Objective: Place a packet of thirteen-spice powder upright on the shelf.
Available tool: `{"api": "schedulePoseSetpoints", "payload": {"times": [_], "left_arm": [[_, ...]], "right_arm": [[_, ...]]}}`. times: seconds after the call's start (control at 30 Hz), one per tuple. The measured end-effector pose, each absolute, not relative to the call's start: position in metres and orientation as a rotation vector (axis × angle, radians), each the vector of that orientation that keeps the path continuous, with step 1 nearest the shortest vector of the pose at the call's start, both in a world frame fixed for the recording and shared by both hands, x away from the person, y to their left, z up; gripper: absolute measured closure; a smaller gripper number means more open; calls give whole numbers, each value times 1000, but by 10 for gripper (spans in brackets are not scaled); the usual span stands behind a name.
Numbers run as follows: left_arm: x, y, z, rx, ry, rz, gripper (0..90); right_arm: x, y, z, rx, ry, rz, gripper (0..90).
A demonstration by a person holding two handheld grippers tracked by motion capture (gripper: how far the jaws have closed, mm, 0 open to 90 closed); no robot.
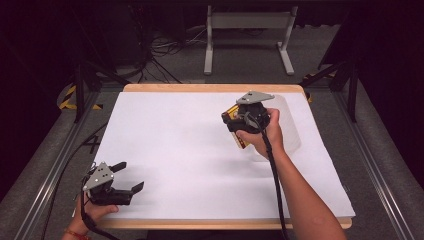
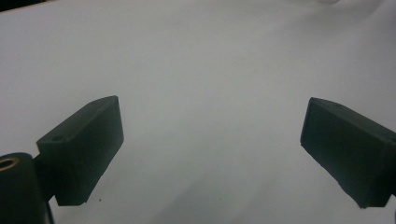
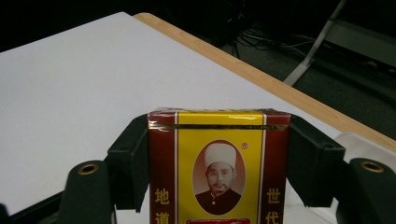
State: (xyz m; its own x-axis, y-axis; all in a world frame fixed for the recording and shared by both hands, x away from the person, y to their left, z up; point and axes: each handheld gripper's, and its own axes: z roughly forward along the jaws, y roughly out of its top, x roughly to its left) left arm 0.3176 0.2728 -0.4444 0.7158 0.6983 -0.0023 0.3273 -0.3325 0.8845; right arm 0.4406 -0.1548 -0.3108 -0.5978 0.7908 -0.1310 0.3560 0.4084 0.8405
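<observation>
A yellow and dark red box with a printed portrait and Chinese characters stands upright between the jaws of my right gripper, which is shut on its two sides. In the high view the right gripper holds the box above the right middle of the white sheet. My left gripper rests near the front left corner of the sheet. Its jaws stand wide apart, and in the left gripper view the left gripper has nothing but white sheet between them.
A clear plastic container stands just right of the held box and is seen again as a pale shape. The wooden table edge borders the sheet. A grey metal stand and cables lie on the floor beyond.
</observation>
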Motion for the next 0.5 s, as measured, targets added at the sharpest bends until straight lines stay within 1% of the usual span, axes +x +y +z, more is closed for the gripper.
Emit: {"api": "schedulePoseSetpoints", "payload": {"times": [0.5], "left_arm": [[317,273,-445,1937,788,473,66]], "right_arm": [[460,-189,-314,1105,2047,1064,326]]}}
